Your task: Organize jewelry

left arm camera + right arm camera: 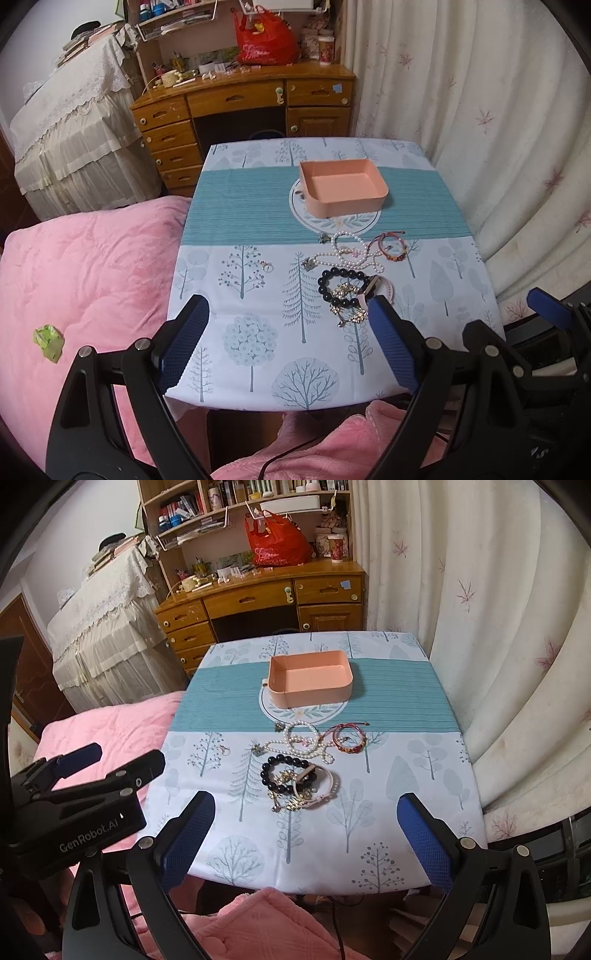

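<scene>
Starting out, both the left gripper and right gripper hang spread and empty, probably reaching next for the tangled jewelry at mid-frame, bound for the pink box.

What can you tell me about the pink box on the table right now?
The pink box is a shallow, open-topped rectangular tray with rounded corners, seemingly smooth matte plastic, with nothing inside. It sits upright and level on the tablecloth's teal band, partly covering a round leaf-printed motif. The jewelry lies nearer, apart from it. Neither gripper touches it.

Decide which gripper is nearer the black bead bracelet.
Right, narrowly. The right gripper faces the black bead bracelet almost head-on; the left gripper sits left of it.
</scene>
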A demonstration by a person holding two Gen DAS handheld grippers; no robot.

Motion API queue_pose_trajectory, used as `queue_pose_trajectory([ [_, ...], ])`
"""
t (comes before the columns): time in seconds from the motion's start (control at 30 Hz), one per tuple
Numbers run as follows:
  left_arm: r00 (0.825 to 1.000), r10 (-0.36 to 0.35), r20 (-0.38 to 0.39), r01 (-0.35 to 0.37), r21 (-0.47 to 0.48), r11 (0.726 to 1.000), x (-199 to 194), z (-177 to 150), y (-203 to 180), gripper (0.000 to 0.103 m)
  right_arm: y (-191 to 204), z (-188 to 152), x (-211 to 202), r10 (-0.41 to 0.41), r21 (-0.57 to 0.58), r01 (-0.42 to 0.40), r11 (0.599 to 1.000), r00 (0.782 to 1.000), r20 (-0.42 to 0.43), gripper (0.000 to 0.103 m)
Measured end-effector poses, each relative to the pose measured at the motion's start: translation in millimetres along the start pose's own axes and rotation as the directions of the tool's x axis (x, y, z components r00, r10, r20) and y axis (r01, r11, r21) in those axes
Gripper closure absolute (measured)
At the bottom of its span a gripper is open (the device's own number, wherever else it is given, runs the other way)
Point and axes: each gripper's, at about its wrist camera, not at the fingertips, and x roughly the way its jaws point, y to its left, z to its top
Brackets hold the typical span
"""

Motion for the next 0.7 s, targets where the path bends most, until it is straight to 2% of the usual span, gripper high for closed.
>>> queue_pose_trajectory([
  [0.1,0.998,-0.042,0.039,0.042,0.0,0.999,-10.7,0.1,12.2,0.016,3.4,0.5,-0.7,0.019,0.028,-0.02,0.999,1.0,0.022,0.002],
  [0.2,0.998,-0.058,0.036,0.057,0.019,0.998,-12.1,-2.9,23.3,0.016,6.8,1.0,-0.9,0.038,0.071,-0.042,0.997,0.998,0.056,0.002],
  [0.3,0.991,-0.133,0.008,0.132,0.005,0.991,-6.1,-4.9,36.5,0.015,19.6,-8.4,-5.3,0.022,0.07,-0.032,0.997,0.99,0.138,0.002],
  [0.37,0.986,-0.161,-0.042,0.161,-0.011,0.987,3.1,-5.6,45.0,0.015,27.8,-15.0,-9.5,-0.002,0.044,-0.007,0.999,0.983,0.185,0.002],
  [0.5,0.988,-0.105,-0.115,0.104,-0.016,0.995,38.3,-16.1,65.0,0.015,47.2,-36.5,-16.0,-0.045,-0.034,0.054,0.998,0.971,0.234,0.002],
  [0.57,0.983,-0.054,-0.177,0.054,-0.005,0.999,67.9,-23.7,72.3,0.015,55.8,-46.2,-9.0,-0.079,-0.088,0.099,0.991,0.975,0.209,0.002],
  [0.7,0.977,-0.004,-0.215,0.003,-0.007,1.0,117.5,-35.3,83.0,0.015,65.5,-67.3,22.3,-0.116,-0.171,0.14,0.975,0.983,0.142,0.002],
])
